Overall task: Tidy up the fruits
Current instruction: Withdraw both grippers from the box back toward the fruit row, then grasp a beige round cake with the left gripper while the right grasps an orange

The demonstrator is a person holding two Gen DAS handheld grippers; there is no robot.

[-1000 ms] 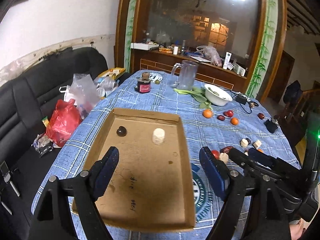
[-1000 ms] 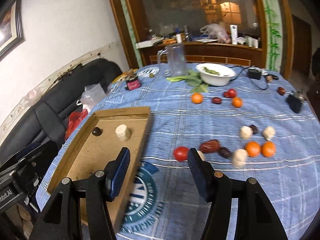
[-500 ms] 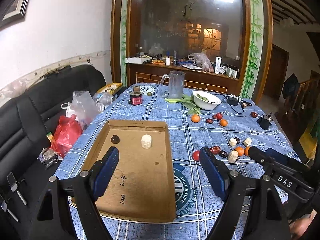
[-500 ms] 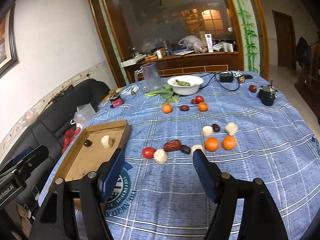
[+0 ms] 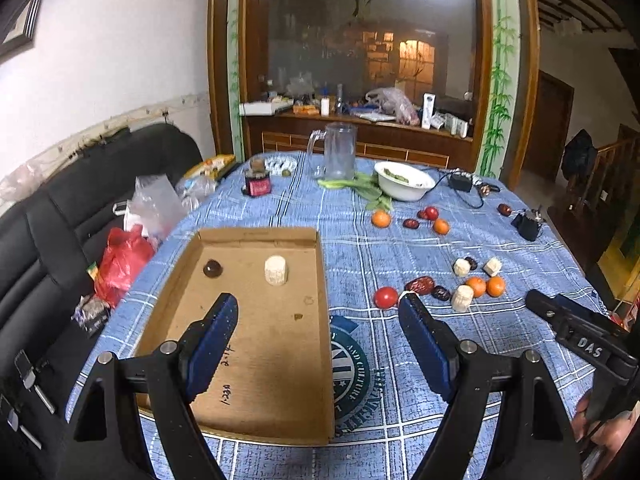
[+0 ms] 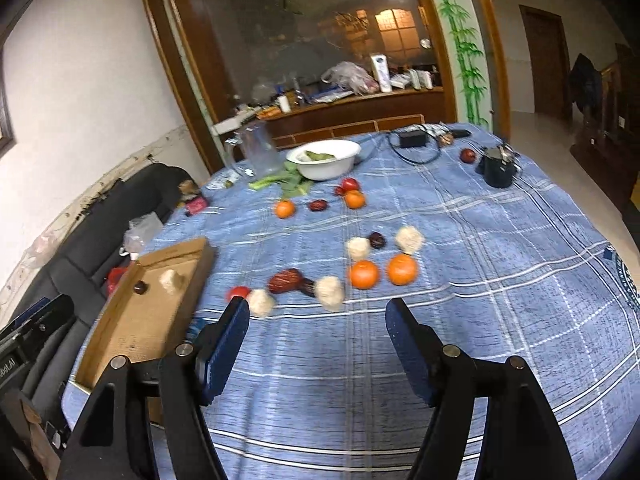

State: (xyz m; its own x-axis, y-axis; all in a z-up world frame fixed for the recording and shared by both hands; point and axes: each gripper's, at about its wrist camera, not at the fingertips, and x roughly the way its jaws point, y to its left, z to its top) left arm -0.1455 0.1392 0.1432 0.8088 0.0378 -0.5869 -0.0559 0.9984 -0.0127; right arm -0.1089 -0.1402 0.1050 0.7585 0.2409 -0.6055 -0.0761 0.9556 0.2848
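Observation:
A cardboard tray lies at the table's near left and holds a dark round fruit and a pale cylindrical piece. My left gripper hovers open over the tray's right edge with nothing between its fingers. To the right, on the blue cloth, lie a red tomato, a red date, pale pieces and two oranges. In the right wrist view my right gripper stands open and empty just short of that cluster: tomato, date, pale piece, oranges.
Further back are more oranges and red fruit, a white bowl with greens, a glass jug, a small jar and a black pouch. A black sofa with bags flanks the left edge.
Both grippers have drawn back from the table. The right one has swung right, away from the tray toward the fruit cluster, and its jaws stand wider than a second ago.

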